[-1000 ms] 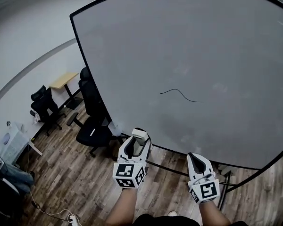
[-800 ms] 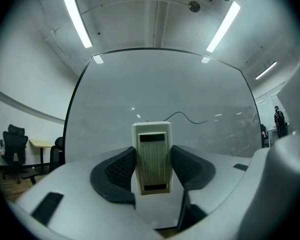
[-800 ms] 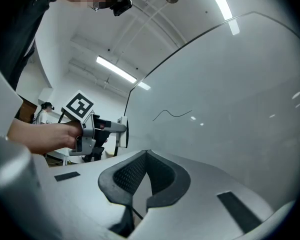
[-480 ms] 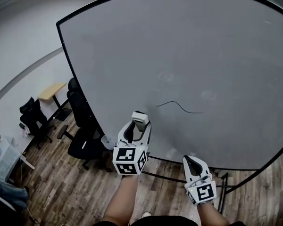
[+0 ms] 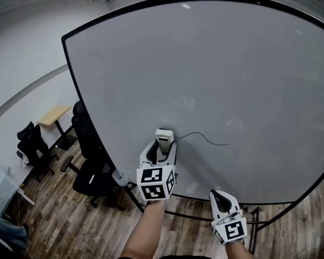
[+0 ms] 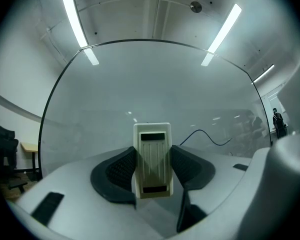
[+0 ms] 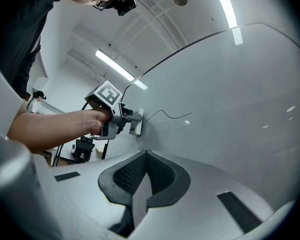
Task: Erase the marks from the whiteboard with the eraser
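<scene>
Between the left tongs (image 6: 153,168), a cream ribbed eraser (image 6: 152,154) stands upright.

Cream eraser (image 5: 163,138) against the grey whiteboard (image 5: 232,63), just beside a wavy black line (image 5: 205,138).

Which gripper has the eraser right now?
The left gripper, shut on the eraser at the whiteboard beside the left end of the mark; the right gripper hangs low, jaws together and empty.

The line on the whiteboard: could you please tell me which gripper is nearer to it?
Left. The left gripper, shut on the eraser, is at the line's left end. The right gripper, shut and empty, is well below the line, near the board's bottom edge.
</scene>
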Demonstrator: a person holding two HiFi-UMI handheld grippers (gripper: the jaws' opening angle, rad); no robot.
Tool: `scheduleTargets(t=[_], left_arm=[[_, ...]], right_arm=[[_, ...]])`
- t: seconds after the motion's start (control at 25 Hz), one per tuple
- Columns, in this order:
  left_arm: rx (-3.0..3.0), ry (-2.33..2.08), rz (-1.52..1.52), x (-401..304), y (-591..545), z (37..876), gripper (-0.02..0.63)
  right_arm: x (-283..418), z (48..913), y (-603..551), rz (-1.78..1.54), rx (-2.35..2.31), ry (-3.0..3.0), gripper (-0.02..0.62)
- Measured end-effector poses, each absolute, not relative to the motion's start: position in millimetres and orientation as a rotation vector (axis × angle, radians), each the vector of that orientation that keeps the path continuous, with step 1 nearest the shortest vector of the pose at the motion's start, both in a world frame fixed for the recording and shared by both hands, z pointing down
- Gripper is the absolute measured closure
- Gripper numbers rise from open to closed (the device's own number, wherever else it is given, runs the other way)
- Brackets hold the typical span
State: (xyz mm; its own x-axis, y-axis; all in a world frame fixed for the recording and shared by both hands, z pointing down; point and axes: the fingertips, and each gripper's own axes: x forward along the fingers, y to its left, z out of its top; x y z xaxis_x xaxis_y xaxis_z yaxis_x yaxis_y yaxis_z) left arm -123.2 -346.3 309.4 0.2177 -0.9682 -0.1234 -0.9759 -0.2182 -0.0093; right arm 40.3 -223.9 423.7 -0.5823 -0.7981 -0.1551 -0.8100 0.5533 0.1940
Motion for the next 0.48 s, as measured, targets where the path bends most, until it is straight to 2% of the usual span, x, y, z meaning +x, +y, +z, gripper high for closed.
scheduleTargets(t=[0.48], left_arm=[[-2.362,1.896,0.197,-121.0,-345.3,301.4,0.365]], right_arm=[[40.4,418.2,-221.0,0.411,-1.436,2.709,0.577]])
